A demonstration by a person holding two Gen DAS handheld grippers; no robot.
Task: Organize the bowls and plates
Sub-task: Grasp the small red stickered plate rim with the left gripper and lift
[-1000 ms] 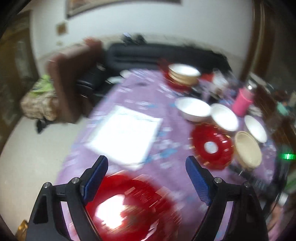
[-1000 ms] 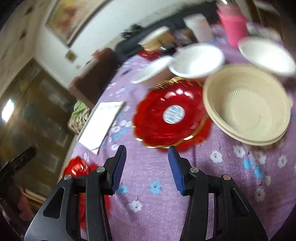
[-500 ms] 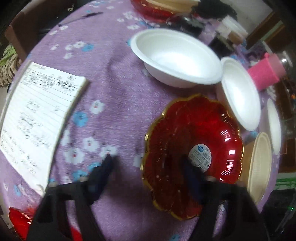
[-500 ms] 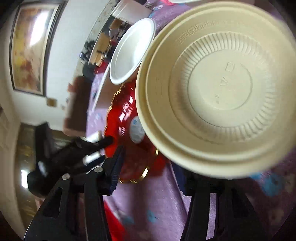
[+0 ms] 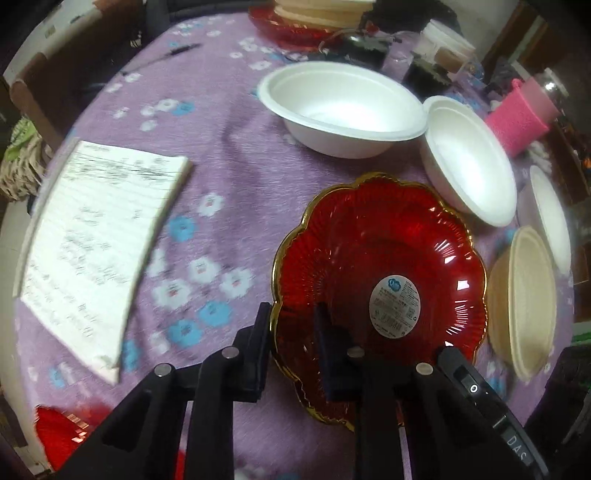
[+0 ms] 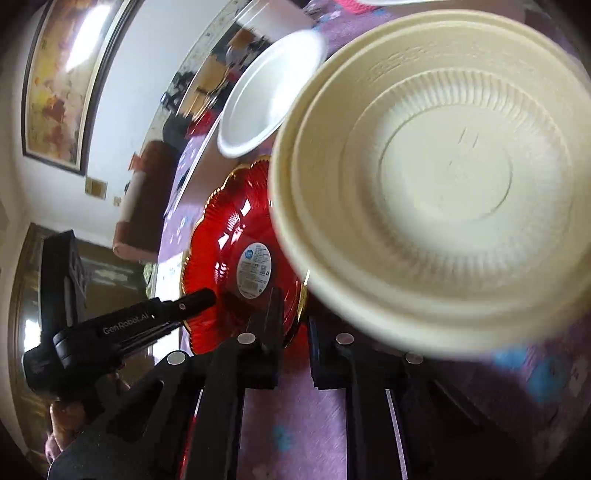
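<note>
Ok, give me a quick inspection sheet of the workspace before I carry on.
Surface: purple floral tablecloth, fully covering the table.
Job's things: red plate with sticker; cream bowl beside it, blurred; three white bowls; far stack; second red plate at the near edge.
Clutter: notepad, pen, pink cup, jars.
Grippers: left gripper, jaws narrowed astride the red plate's rim; right gripper, jaws narrowed at the cream bowl's rim; clamping unclear on both.
Cables: nothing seen.
Surroundings: brown chair, framed painting.
</note>
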